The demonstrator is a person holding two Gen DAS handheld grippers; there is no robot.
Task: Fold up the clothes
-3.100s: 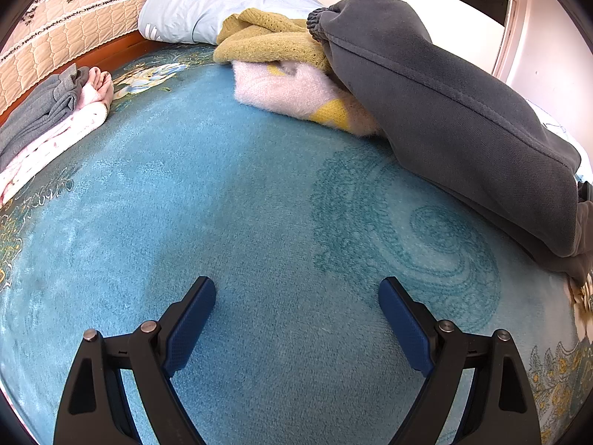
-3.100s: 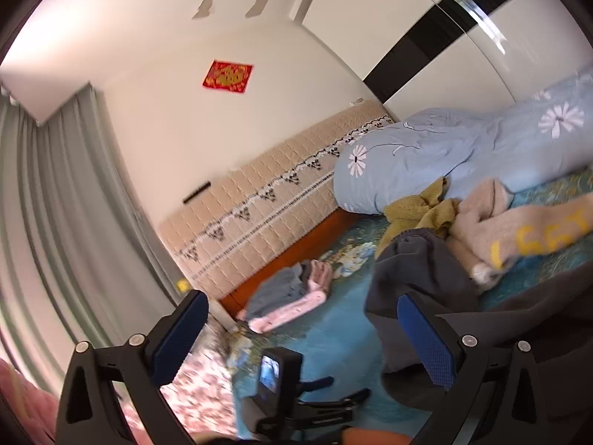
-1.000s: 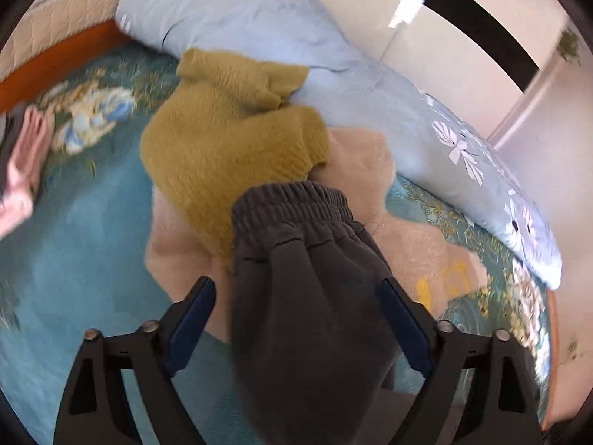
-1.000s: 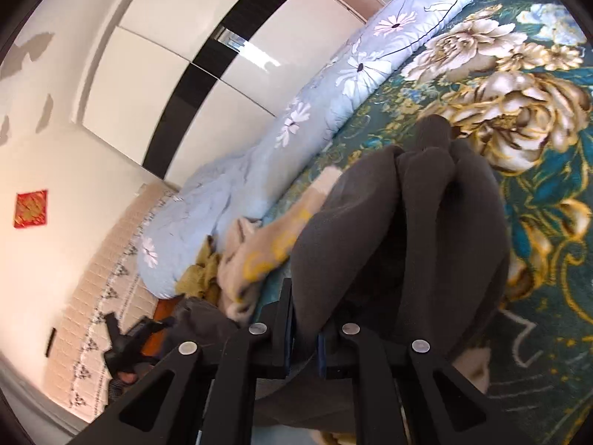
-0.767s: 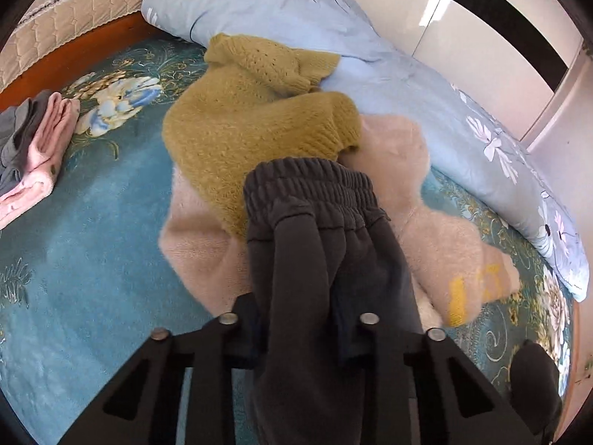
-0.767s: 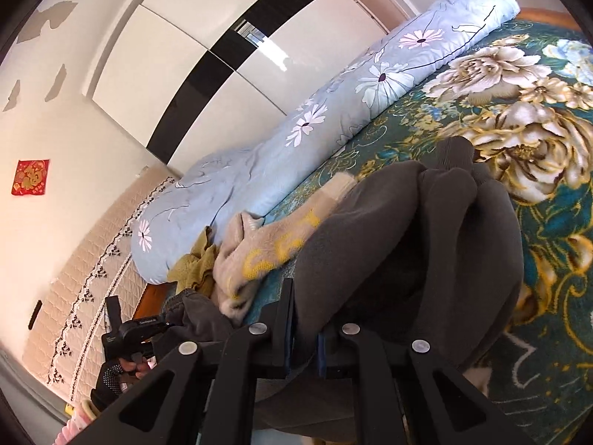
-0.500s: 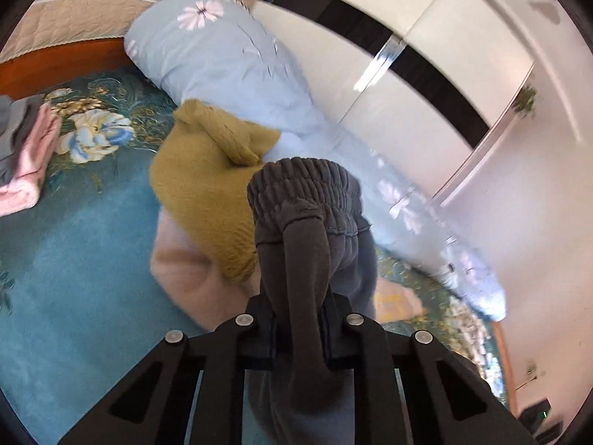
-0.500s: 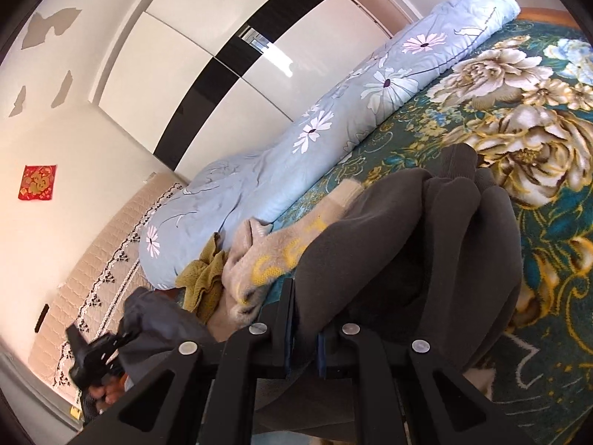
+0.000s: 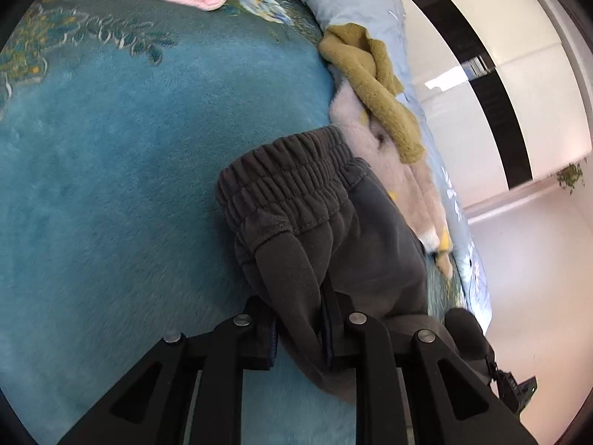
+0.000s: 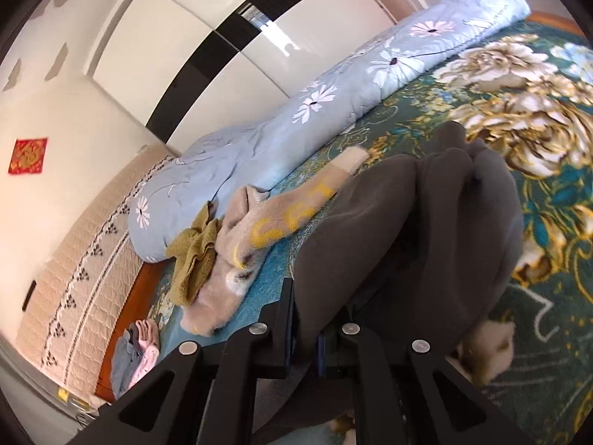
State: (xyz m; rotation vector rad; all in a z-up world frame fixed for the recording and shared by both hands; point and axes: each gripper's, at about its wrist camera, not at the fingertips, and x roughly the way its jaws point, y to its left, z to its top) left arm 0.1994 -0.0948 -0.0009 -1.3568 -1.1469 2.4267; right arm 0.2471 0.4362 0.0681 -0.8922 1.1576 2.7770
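right hand-held gripper (image 10: 304, 333) | clamped on grey trousers (image 10: 407, 230) | over bedspread (image 10: 548, 222)

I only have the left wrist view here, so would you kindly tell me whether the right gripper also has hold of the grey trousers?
Observer: Yes. In the right wrist view the right gripper is shut on a fold of the grey trousers.
Operator: Thank you. Which end does it hold? My left gripper has the gathered waistband end.
Observer: No waistband shows there, only bunched plain fabric; which end it is I cannot tell.
Operator: What lies under that bunch?
Observer: The bedspread, with large gold and white flowers on that side.
Operator: Anything else I am missing?
Observer: A red square decoration hangs on the wall above the headboard.
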